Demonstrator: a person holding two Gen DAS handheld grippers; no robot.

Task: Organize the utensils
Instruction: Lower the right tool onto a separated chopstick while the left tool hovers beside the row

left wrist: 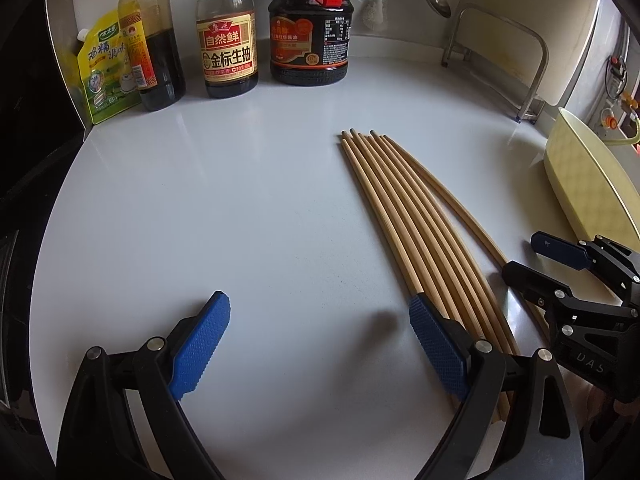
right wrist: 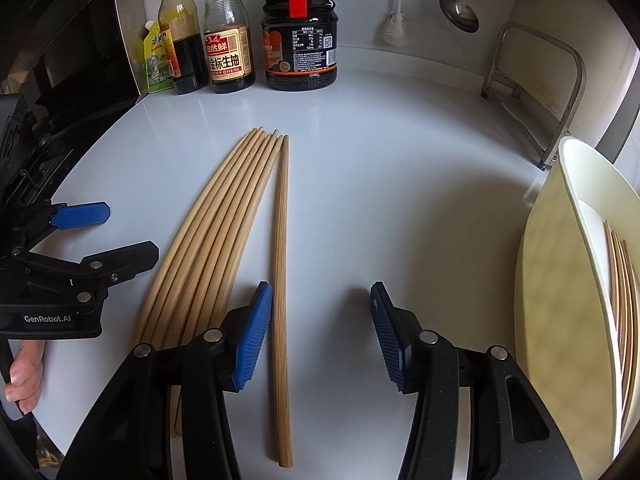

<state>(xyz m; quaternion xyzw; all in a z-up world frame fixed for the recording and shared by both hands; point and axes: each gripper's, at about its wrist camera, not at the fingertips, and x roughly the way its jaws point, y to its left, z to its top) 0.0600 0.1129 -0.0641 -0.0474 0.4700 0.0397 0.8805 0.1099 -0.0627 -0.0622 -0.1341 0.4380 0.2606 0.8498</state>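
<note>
Wooden chopsticks (right wrist: 208, 240) are mostly left on the counter (right wrist: 380, 200), few binned (right wrist: 552, 280); both claws (right wrist: 316, 336) (left wrist: 316, 344) are released.

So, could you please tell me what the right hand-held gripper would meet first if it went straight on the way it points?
Probably the bare counter. The right hand-held gripper points down at it, jaws open and empty, with the single chopstick just inside its left finger. Depth is unclear, so that finger might brush the chopstick first.

7 chopsticks (right wrist: 224, 216), 3 bottles (right wrist: 229, 36)
</note>
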